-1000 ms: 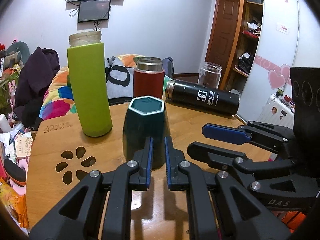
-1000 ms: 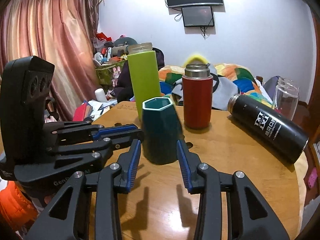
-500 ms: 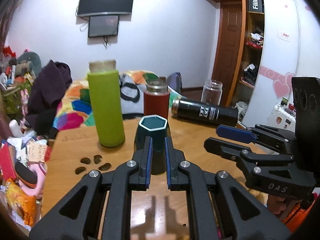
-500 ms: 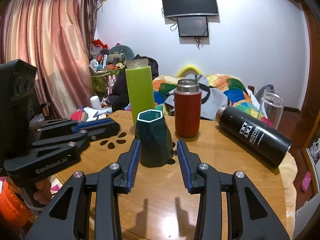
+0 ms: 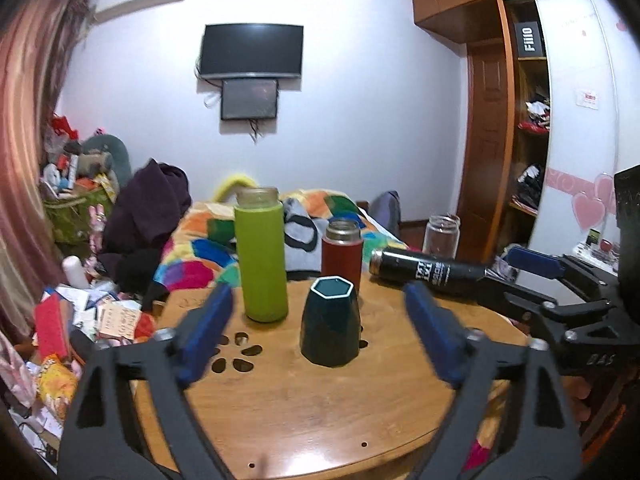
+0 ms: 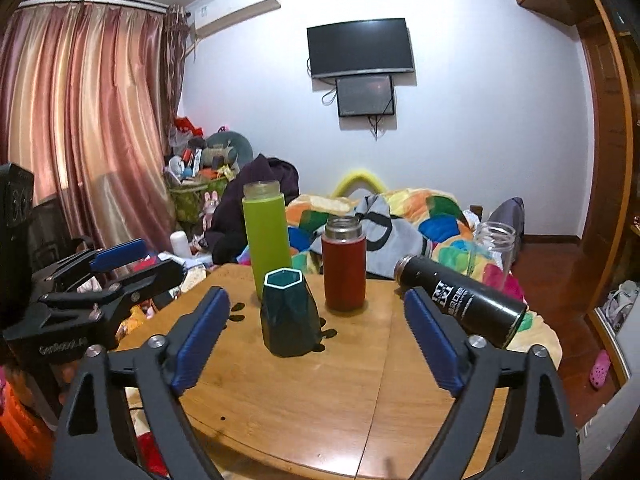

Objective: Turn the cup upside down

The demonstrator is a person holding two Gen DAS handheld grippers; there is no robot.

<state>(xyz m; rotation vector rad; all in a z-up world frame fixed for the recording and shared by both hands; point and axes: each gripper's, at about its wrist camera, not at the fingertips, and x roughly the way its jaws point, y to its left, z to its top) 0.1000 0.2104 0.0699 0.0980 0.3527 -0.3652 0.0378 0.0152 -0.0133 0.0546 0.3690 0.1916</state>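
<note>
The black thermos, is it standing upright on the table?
No, the black thermos lies on its side on the wooden table, right of the red flask.

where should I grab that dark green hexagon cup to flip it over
Grip the dark green cup across two opposite flat facets around mid-height, coming in level from the near side. It stands upright, mouth up, widening downward; the right gripper is open and already faces it.

left gripper: jaws were near-closed, now spread wide, clear of cup | right gripper: opened wider too | both pulled back from cup, more of table in view | cup mouth-up, free-standing
</note>
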